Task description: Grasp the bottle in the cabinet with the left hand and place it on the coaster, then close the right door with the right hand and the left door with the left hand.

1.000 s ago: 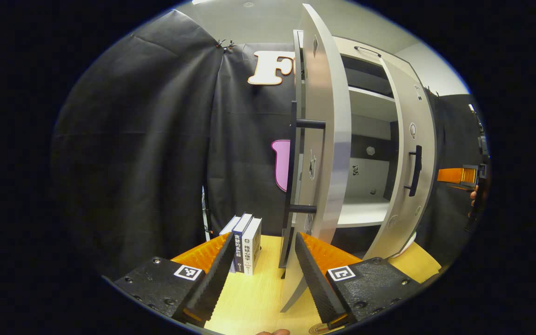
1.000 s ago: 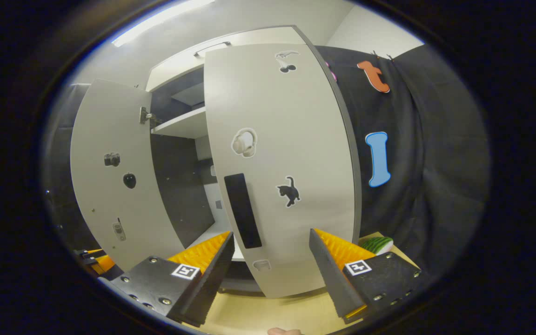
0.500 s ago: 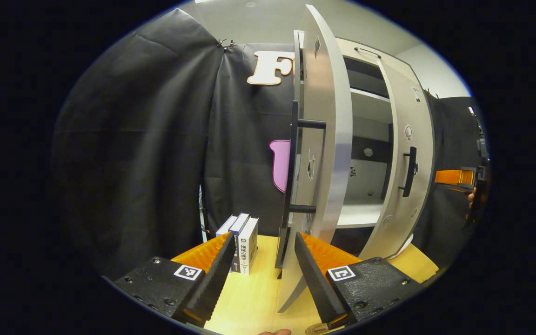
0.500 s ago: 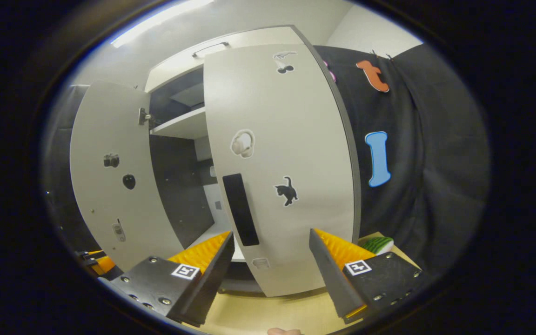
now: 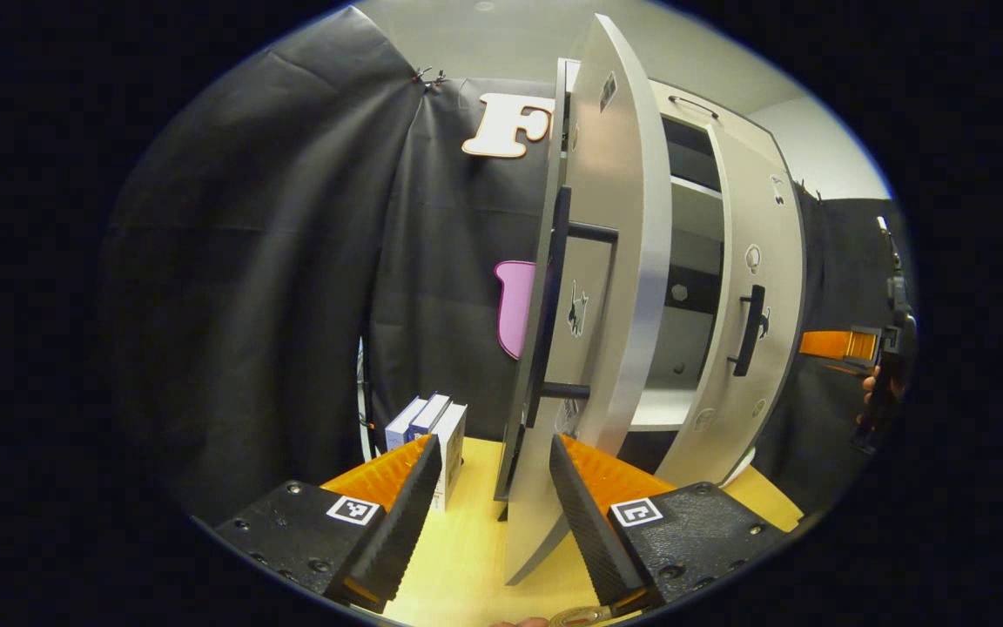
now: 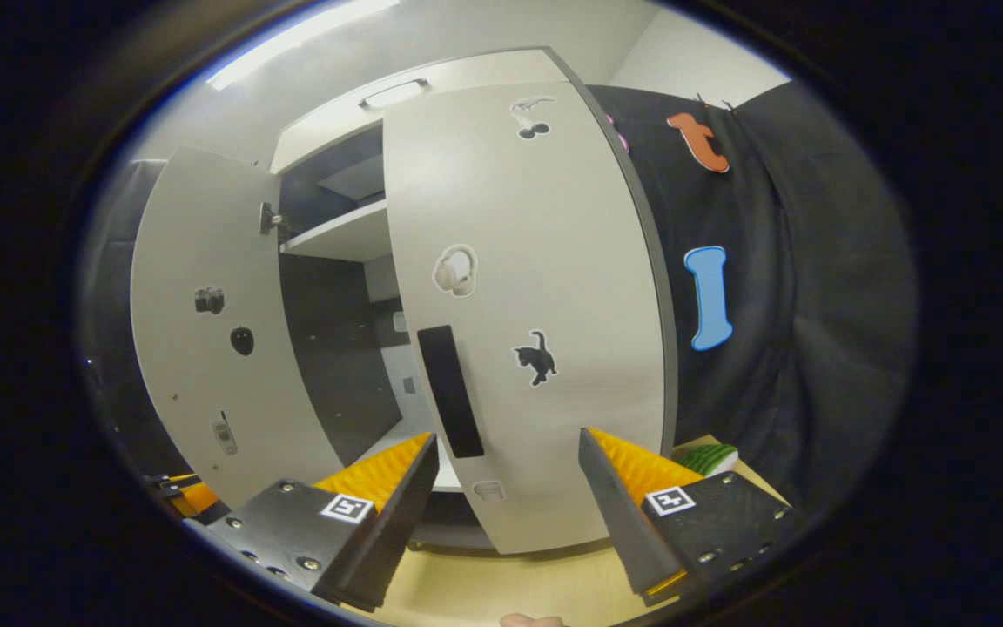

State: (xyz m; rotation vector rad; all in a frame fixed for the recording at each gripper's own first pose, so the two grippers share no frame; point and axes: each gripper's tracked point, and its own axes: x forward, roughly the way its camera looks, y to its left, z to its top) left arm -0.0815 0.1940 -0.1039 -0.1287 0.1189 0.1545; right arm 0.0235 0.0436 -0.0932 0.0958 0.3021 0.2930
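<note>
L gripper (image 5: 488, 514) is held level w/ both black ribbed fingers (image 5: 397, 522) spread wide, jaws apart, nothing pinched between them. R gripper (image 6: 506, 514) sits the same way in the right gripper view: fingers (image 6: 619, 514) spread, gap empty. In the left gripper view the R gripper also shows far off at the right edge, a hand (image 5: 869, 383) wrapped round its grip.

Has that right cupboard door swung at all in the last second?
Yes. In the left gripper view the right door has swung inward, covering more of the cabinet's shelf behind it.
</note>
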